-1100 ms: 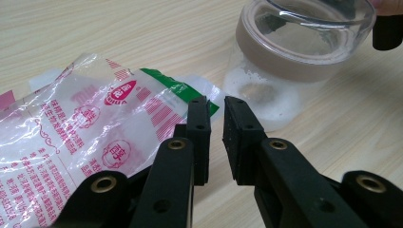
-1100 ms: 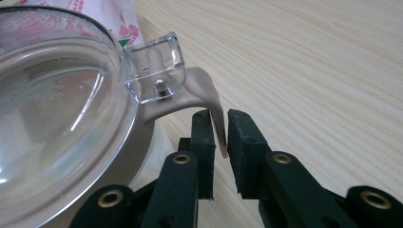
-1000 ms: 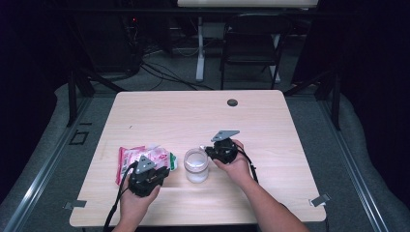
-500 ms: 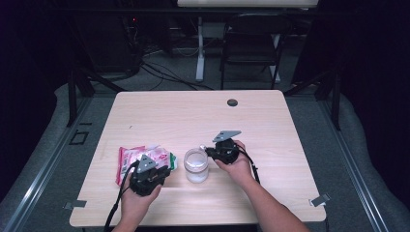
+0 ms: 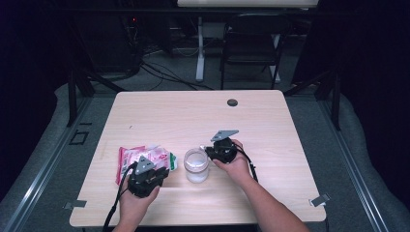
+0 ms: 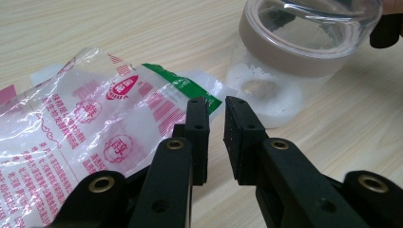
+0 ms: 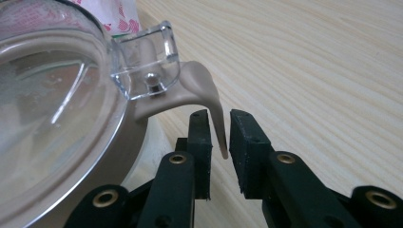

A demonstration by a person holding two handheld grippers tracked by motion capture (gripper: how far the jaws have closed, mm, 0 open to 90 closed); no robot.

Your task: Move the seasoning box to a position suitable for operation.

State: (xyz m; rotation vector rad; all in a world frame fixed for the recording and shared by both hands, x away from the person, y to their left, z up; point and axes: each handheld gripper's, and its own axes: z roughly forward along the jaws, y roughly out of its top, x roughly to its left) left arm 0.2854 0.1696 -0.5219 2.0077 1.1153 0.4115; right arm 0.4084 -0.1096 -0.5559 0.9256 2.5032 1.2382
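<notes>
A clear jar [image 5: 196,164] with a tan band and clear lid [image 7: 52,109] stands near the table's front middle. Its tan latch tab [image 7: 209,102] hangs between the jaws of my right gripper [image 7: 219,116], resting against one pad with a thin gap to the other; these jaws have just been opening. In the high view the right gripper [image 5: 209,153] sits at the jar's right side. A red-and-white printed plastic bag [image 6: 95,128] lies left of the jar [image 6: 285,71]. My left gripper [image 6: 216,107] hovers at the bag's edge, jaws narrowly apart with nothing between them.
The light wood table [image 5: 193,116] has a small black round cap [image 5: 232,102] near its far edge. A dark chair [image 5: 251,38] and floor cables lie beyond the table. Both forearms enter from the front edge.
</notes>
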